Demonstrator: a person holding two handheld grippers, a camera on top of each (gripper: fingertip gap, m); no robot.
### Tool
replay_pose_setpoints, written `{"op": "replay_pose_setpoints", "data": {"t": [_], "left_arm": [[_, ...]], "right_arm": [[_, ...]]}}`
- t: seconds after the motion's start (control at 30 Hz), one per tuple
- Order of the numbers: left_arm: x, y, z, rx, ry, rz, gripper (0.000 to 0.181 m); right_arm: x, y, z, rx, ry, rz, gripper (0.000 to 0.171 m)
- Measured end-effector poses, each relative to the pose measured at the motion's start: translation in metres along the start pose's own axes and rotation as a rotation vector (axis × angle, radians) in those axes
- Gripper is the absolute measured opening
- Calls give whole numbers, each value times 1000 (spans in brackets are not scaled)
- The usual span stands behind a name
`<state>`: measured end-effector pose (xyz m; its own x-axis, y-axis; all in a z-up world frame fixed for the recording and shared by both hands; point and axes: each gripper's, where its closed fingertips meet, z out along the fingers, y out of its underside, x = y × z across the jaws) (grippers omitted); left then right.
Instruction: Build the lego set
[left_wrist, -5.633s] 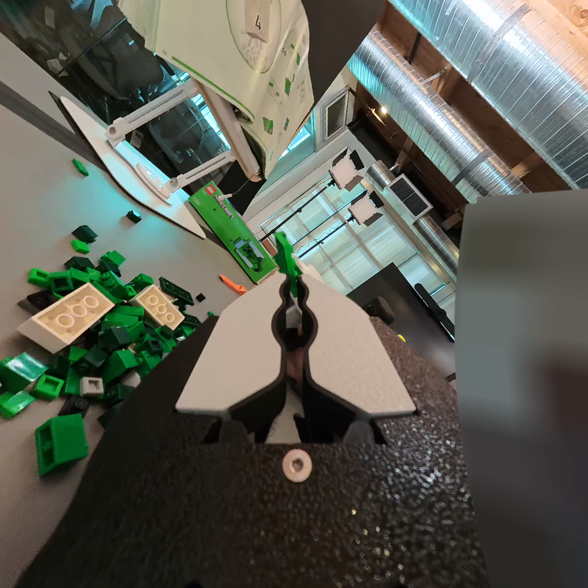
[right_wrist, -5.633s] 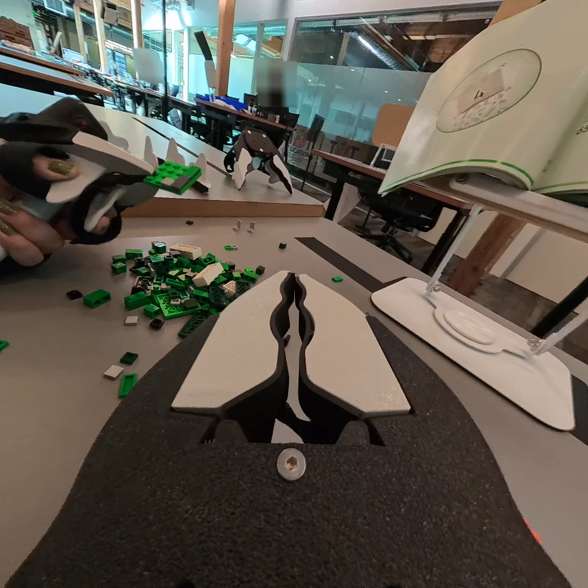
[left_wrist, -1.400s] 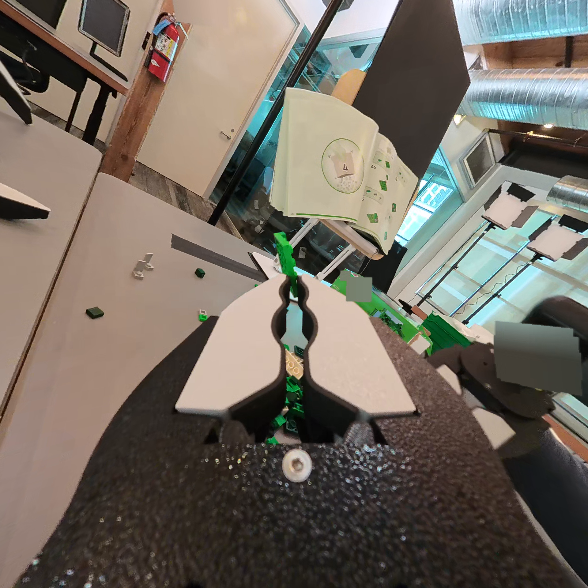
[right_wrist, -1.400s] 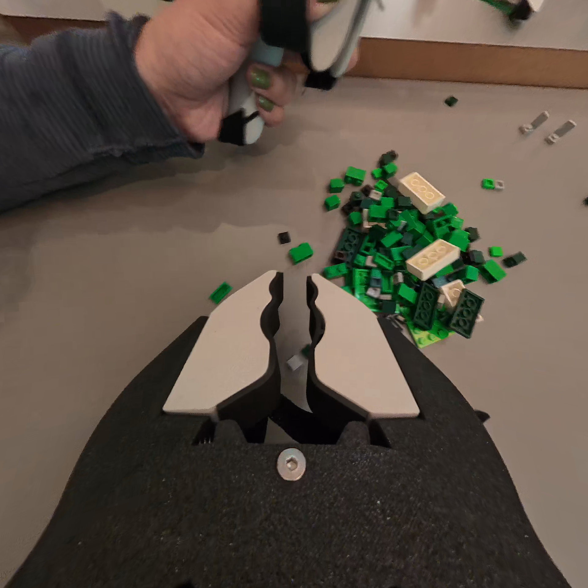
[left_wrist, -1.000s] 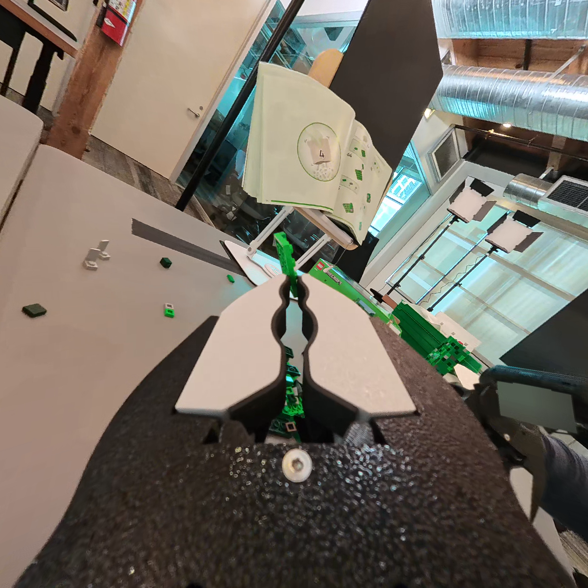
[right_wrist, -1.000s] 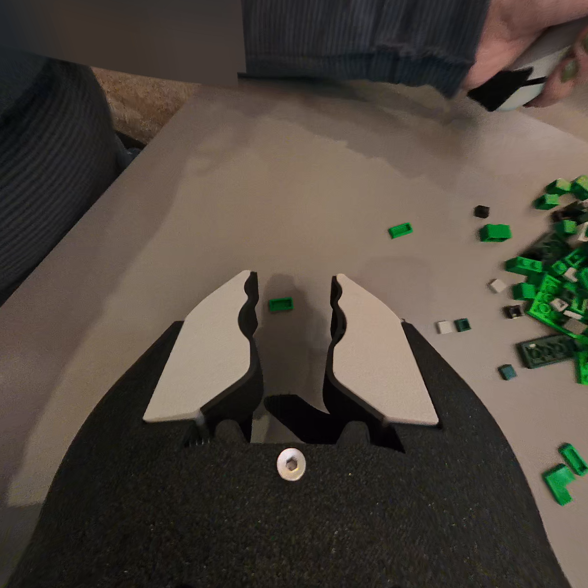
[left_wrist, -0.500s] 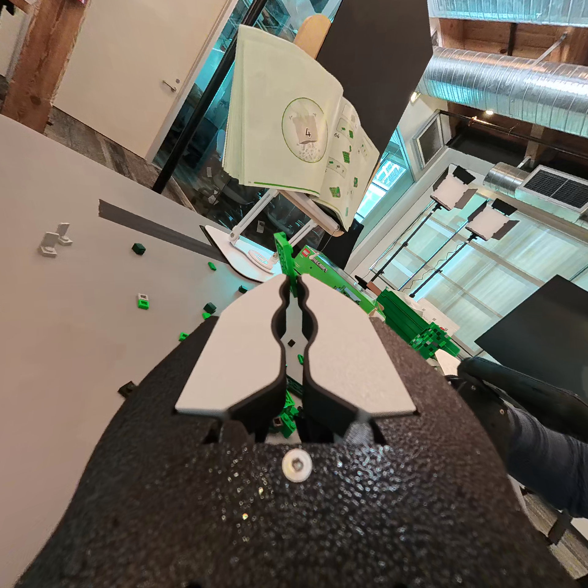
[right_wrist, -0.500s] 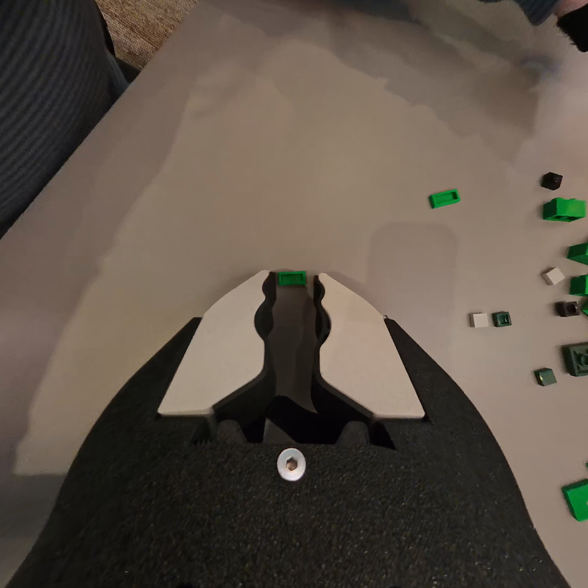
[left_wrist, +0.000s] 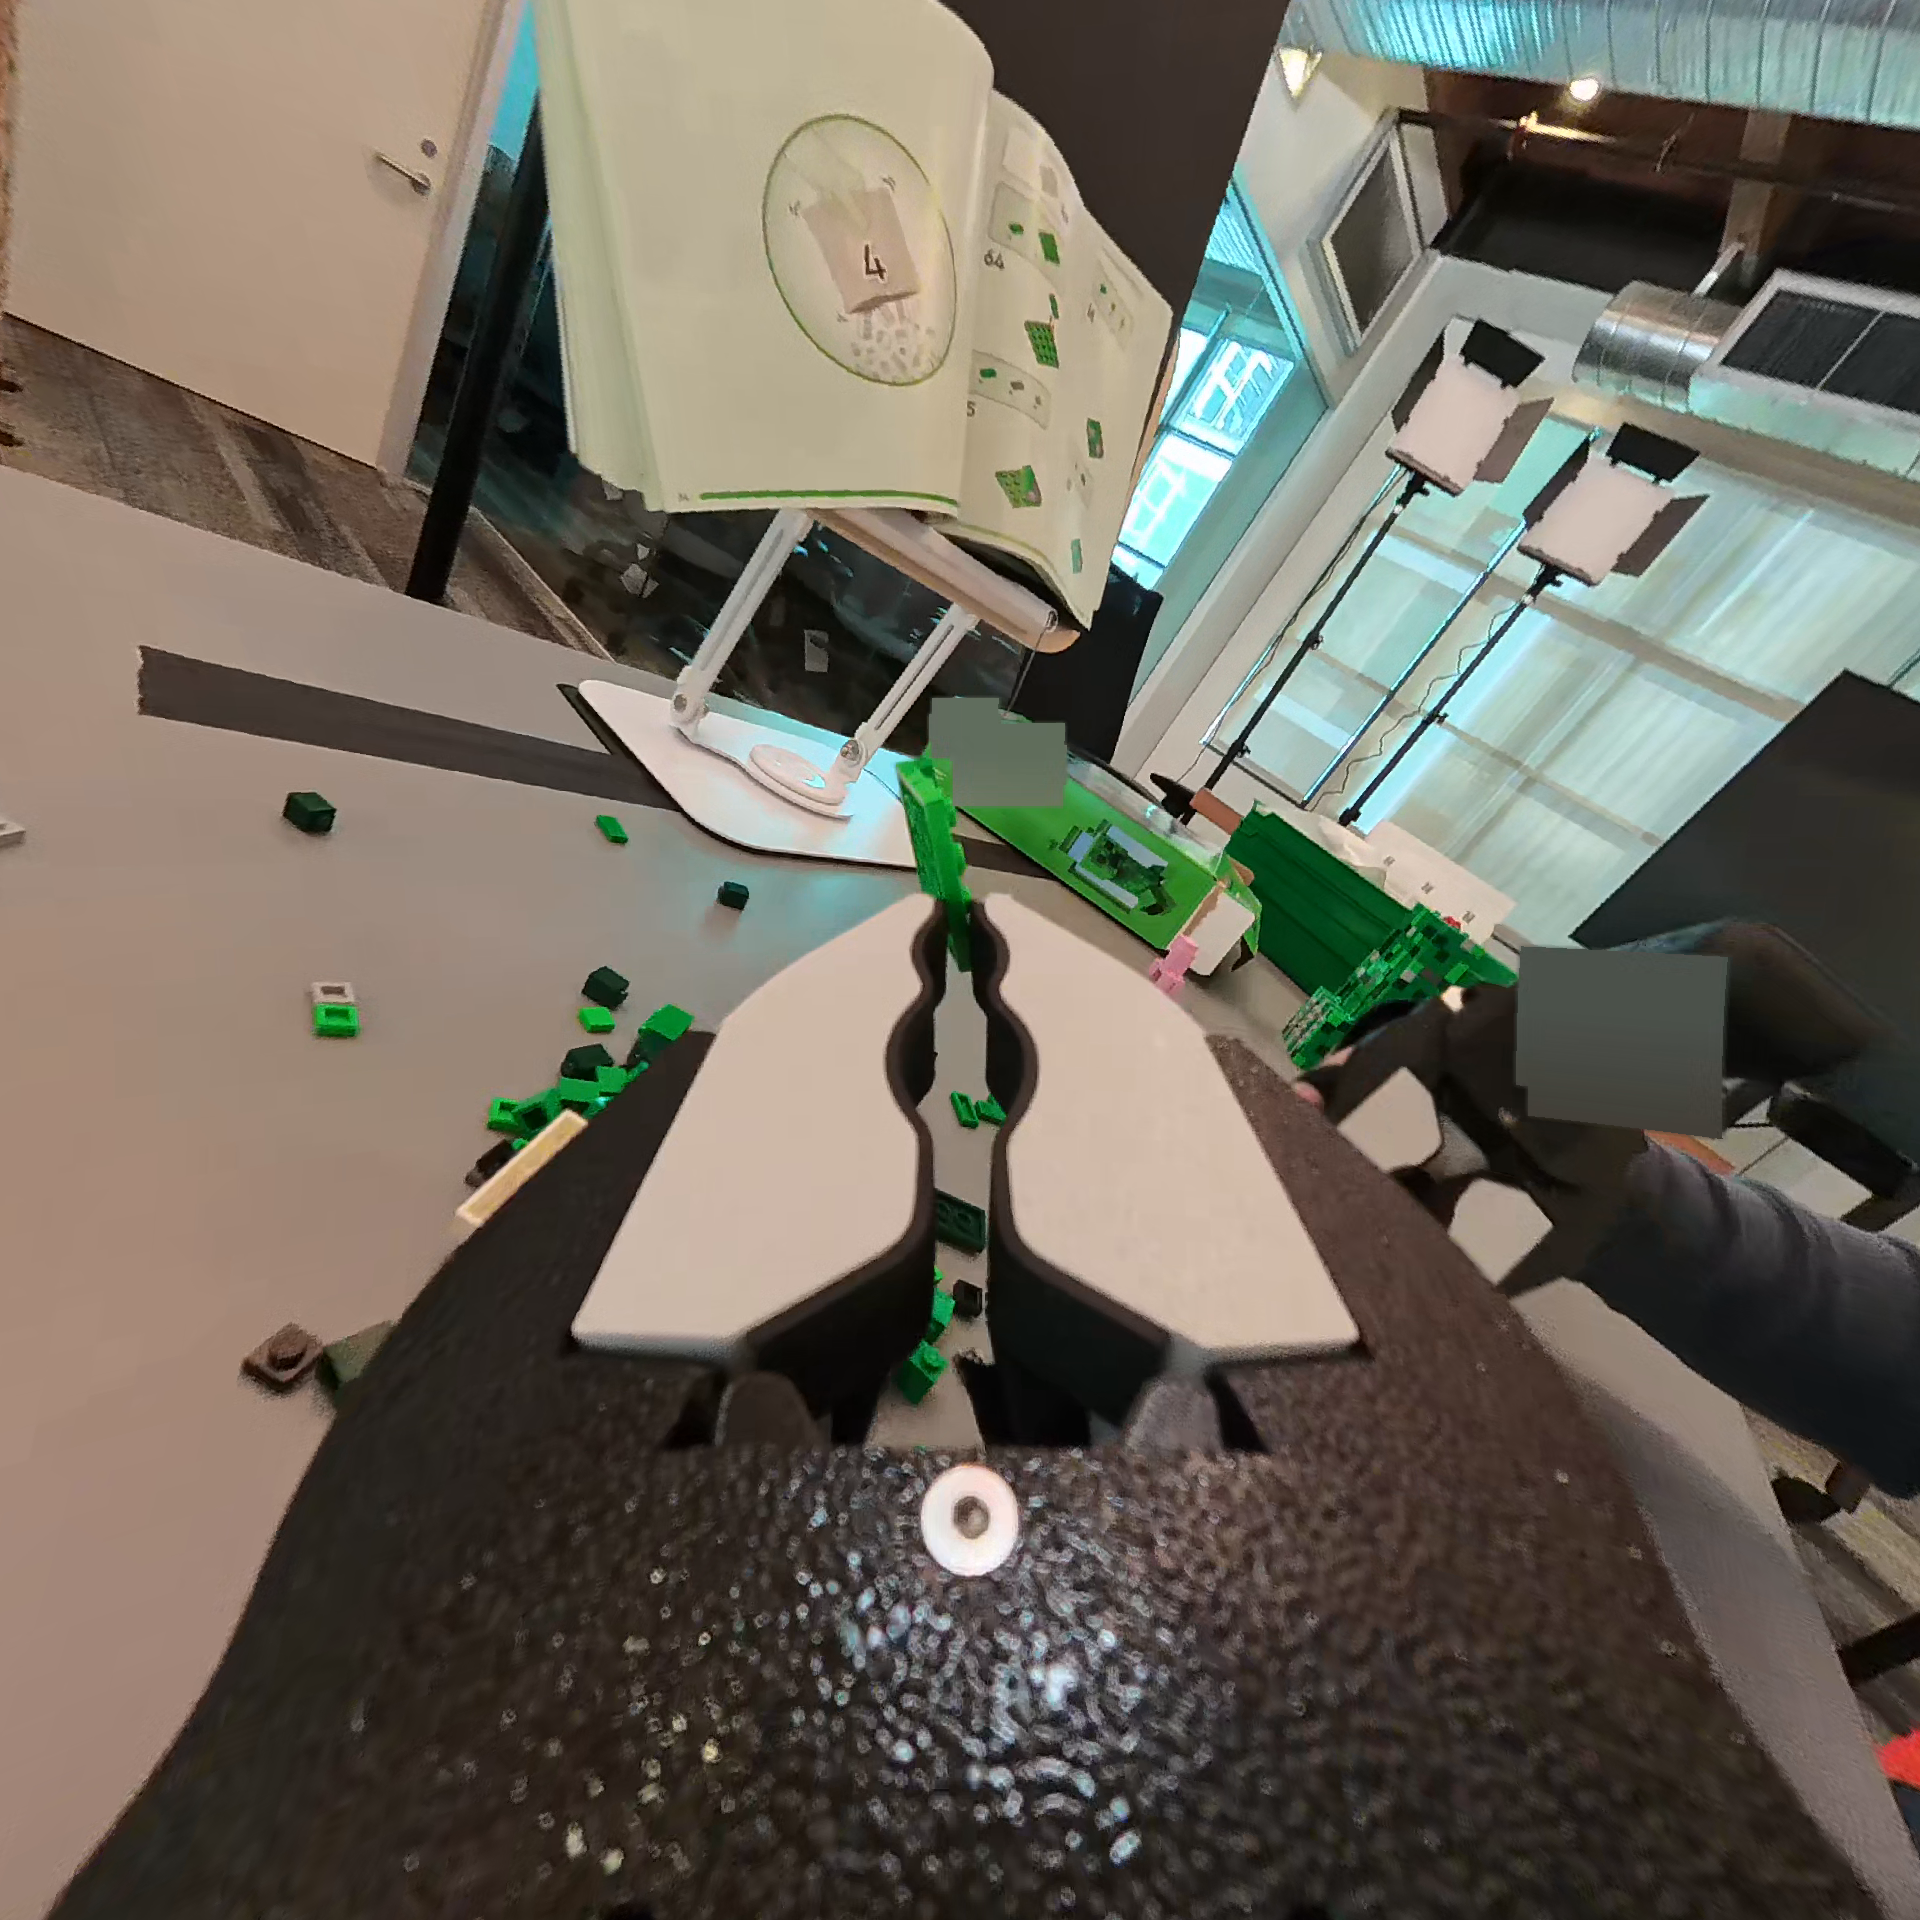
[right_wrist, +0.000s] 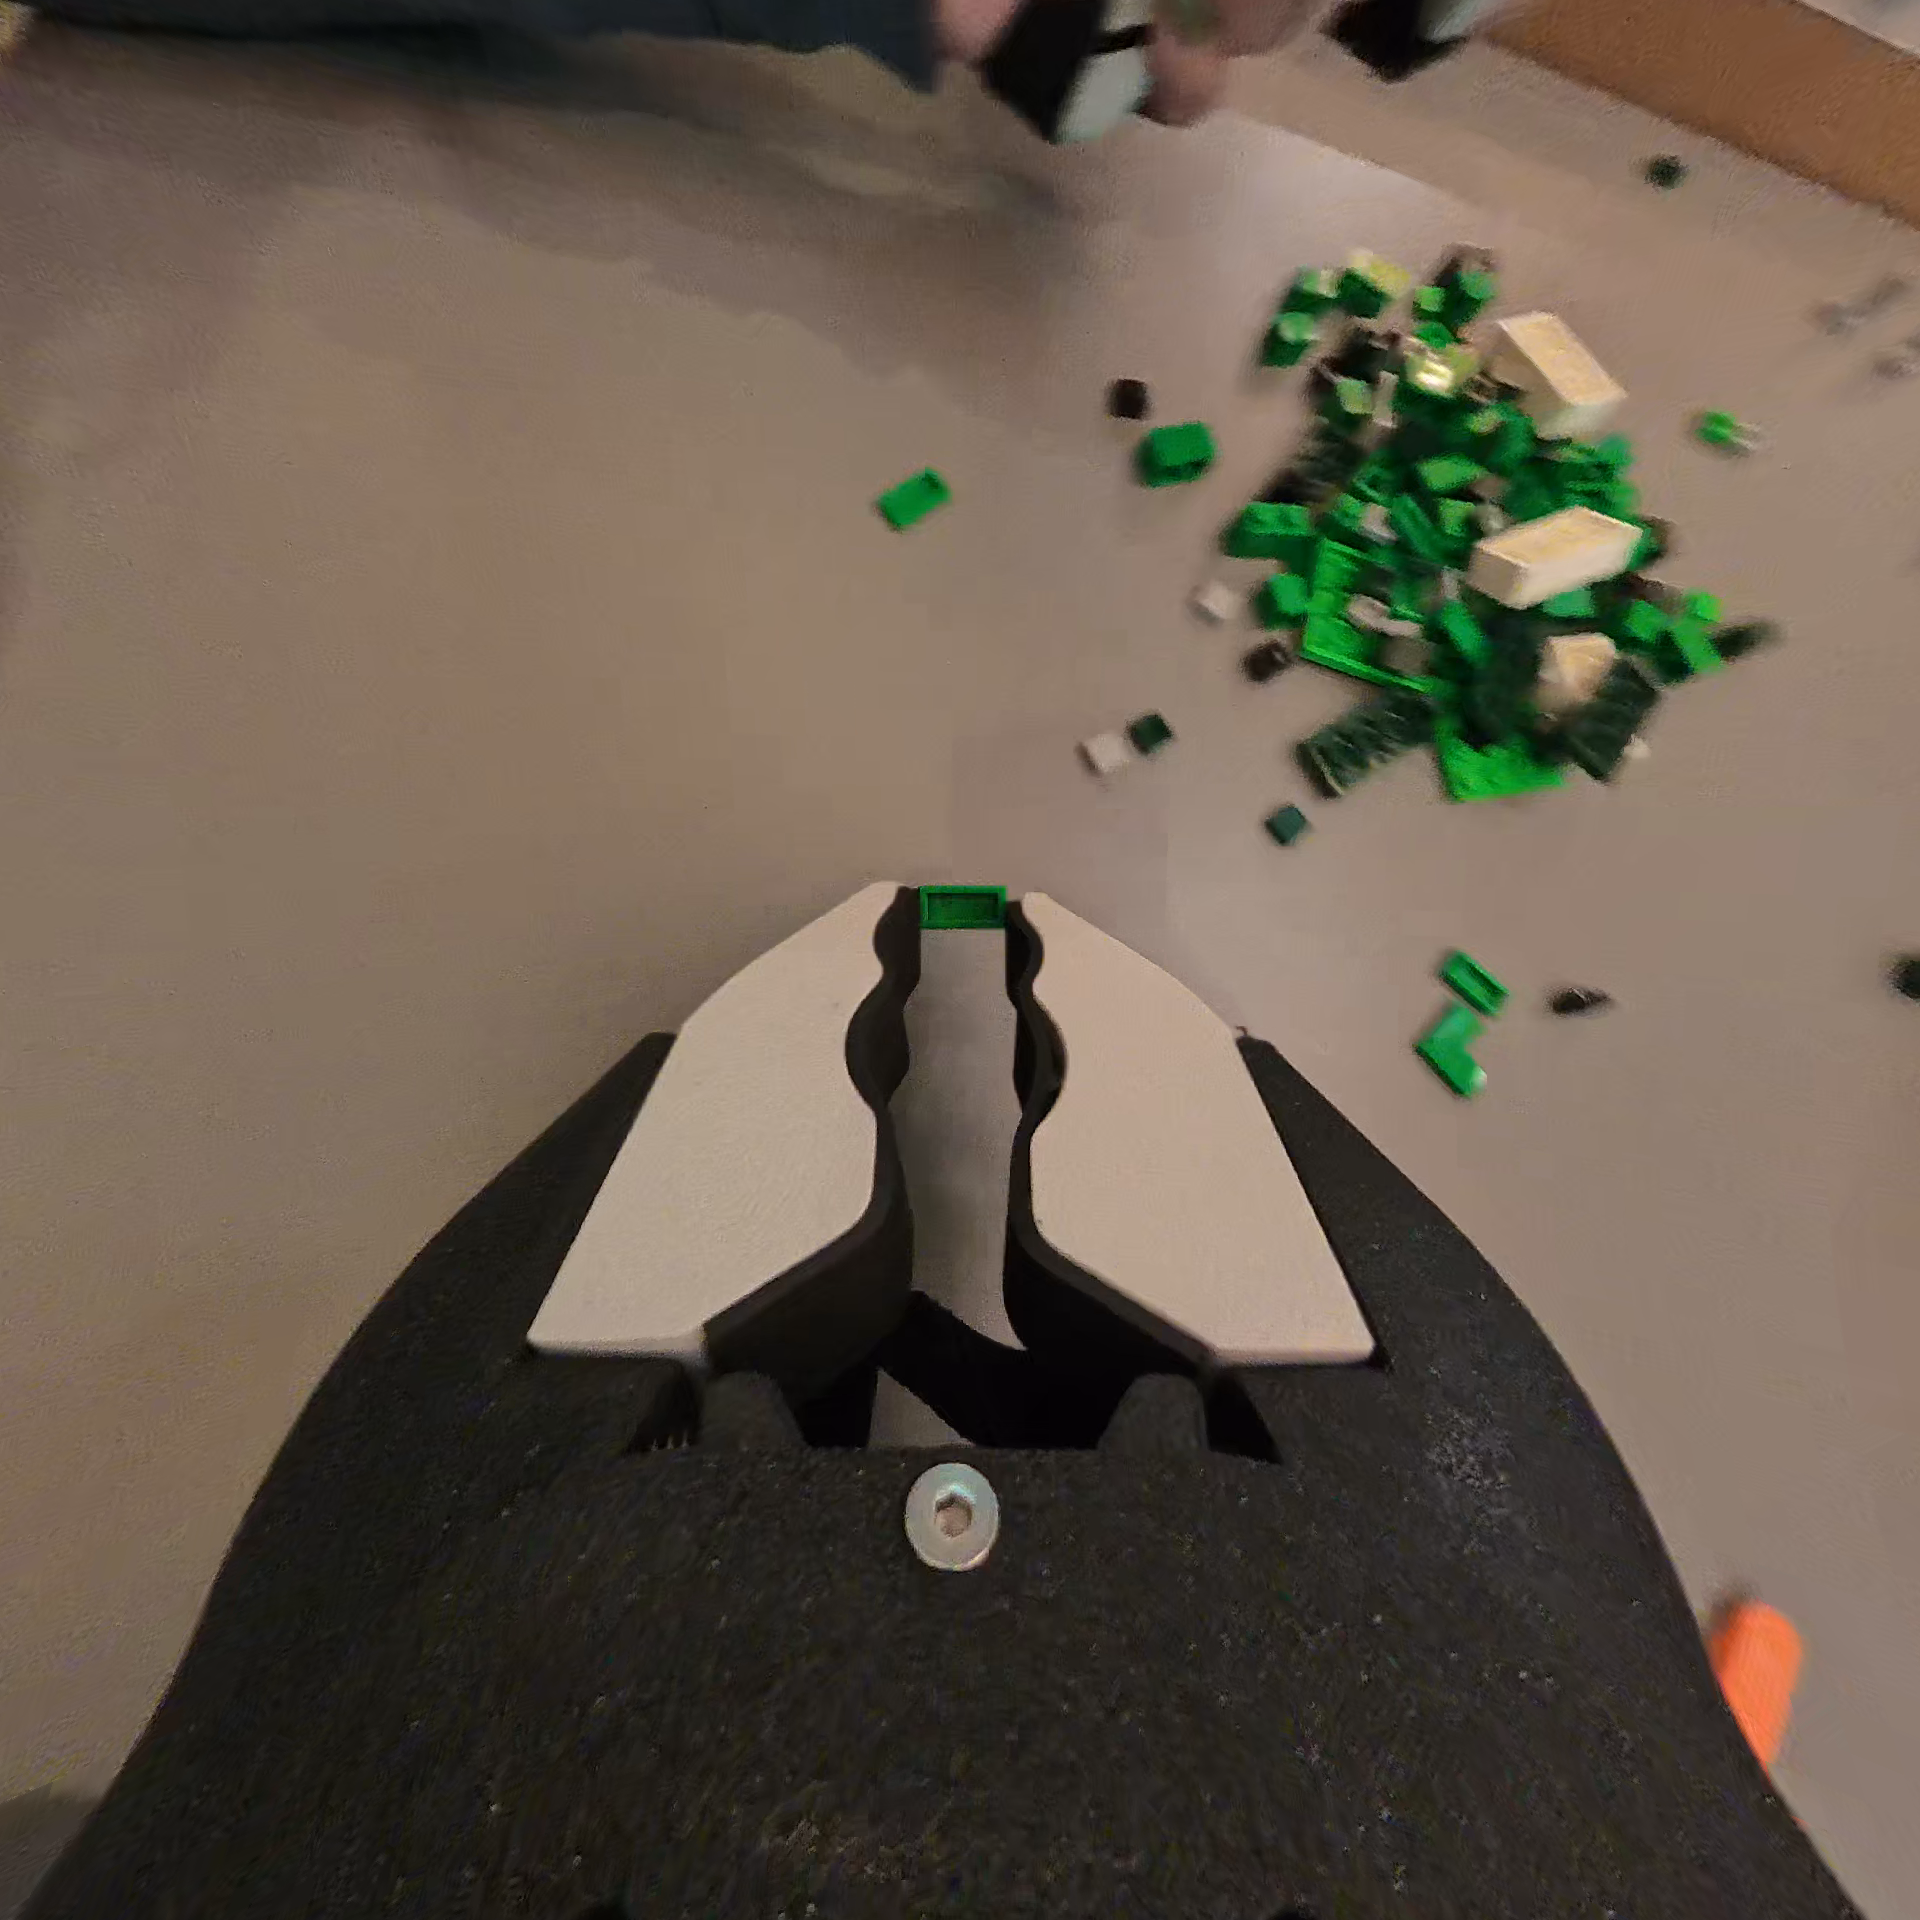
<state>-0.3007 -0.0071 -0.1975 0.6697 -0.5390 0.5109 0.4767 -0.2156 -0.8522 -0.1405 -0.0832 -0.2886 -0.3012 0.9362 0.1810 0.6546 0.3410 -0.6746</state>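
Note:
My left gripper (left_wrist: 961, 920) is shut on a bright green Lego plate (left_wrist: 935, 831) that stands upright out of its fingertips, above the grey table (left_wrist: 156, 1039). My right gripper (right_wrist: 961, 904) is shut on a small green Lego tile (right_wrist: 963, 907) held at its fingertips above the table (right_wrist: 416, 623). A pile of green, dark green and cream Lego pieces (right_wrist: 1475, 561) lies to the right in the right wrist view. Part of that pile (left_wrist: 582, 1081) shows left of my left gripper. The right gripper and a sleeve (left_wrist: 1455, 1122) show at the right of the left wrist view.
An open instruction booklet (left_wrist: 831, 281) rests on a white stand (left_wrist: 769, 769) at the back. A green Lego box (left_wrist: 1112, 862) and a built green structure (left_wrist: 1382, 966) stand behind. Loose pieces (left_wrist: 335, 1008) dot the table; a dark tape strip (left_wrist: 364, 717) crosses it.
My right gripper closed on the small green tile and lifted it off the table, pulling back so the pile came into view. My left gripper moved forward, still holding the plate.

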Motion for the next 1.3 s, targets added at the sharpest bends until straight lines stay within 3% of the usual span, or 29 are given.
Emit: {"op": "replay_pose_setpoints", "data": {"t": [0.13,0.23,0.33,0.5,0.63,0.77,1.0,1.3], "left_arm": [[2,5,4,-22,2,9,3],[4,9,7,-30,18,-8,3],[4,13,9,-43,21,-17,3],[9,17,11,-75,87,-80,3],[11,35,13,-189,149,-170,3],[8,48,17,-265,142,-183,3],[11,53,20,-294,164,-213,3],[15,54,22,-292,185,-270,3]], "right_arm": [[16,20,-2,-93,67,23,15],[9,30,5,-127,-7,-2,15],[11,24,4,-108,-79,24,37],[149,-1,-9,72,249,64,24],[236,11,19,60,214,184,26],[282,25,48,20,203,184,29],[299,36,76,-42,96,204,27],[297,32,78,-59,61,211,15]]}}
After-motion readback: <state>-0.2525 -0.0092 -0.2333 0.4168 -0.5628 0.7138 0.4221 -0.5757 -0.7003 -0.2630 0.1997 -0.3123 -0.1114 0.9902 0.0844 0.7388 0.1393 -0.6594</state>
